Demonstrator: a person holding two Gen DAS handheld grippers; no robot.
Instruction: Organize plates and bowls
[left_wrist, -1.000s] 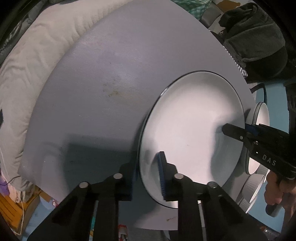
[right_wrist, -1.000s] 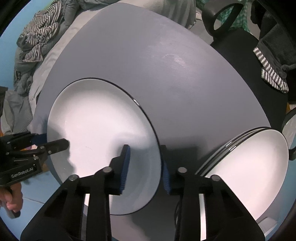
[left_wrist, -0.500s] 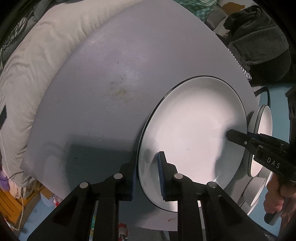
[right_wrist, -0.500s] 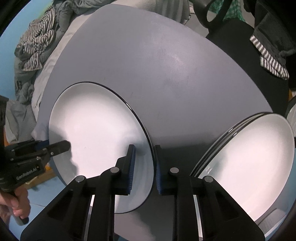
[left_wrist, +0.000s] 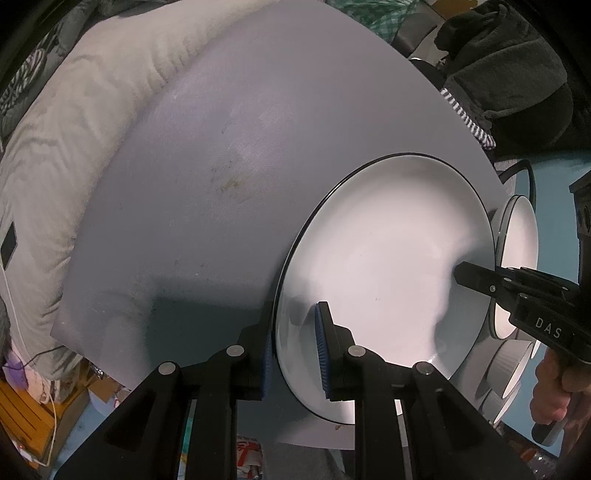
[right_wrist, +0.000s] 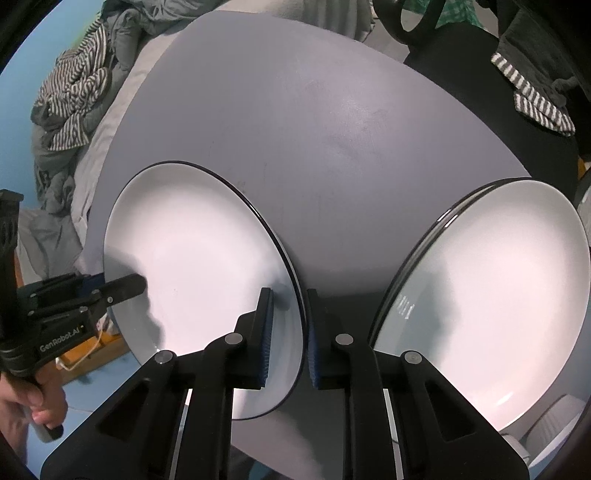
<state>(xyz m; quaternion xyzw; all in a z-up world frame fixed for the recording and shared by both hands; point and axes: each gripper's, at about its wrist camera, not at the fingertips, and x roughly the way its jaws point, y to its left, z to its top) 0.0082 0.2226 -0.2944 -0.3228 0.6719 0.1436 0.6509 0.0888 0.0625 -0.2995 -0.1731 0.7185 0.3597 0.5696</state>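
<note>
A white plate with a dark rim (left_wrist: 388, 258) (right_wrist: 199, 251) lies over the grey round table (left_wrist: 221, 147) (right_wrist: 332, 110). My left gripper (left_wrist: 293, 321) is shut on the plate's left rim, one pad above and one below. My right gripper (right_wrist: 290, 295) grips the opposite rim, its blue pads pressed on either side. Each gripper shows in the other's view: the right one (left_wrist: 461, 273) and the left one (right_wrist: 136, 284). A stack of like plates (right_wrist: 487, 295) (left_wrist: 517, 258) stands just right of the held plate. I cannot tell whether the plate is off the table.
A grey ribbed bowl (left_wrist: 506, 373) (right_wrist: 550, 417) sits beyond the stack, near the table's edge. Bedding (left_wrist: 74, 147) and striped clothes (right_wrist: 74, 99) border the table on the left, and a dark chair with clothing (right_wrist: 517, 74) stands behind it. A hand (left_wrist: 550, 391) holds the right gripper's handle.
The right gripper's jaws have narrowed onto the plate's rim. The plate, held at both rims, has shifted a little over the table.
</note>
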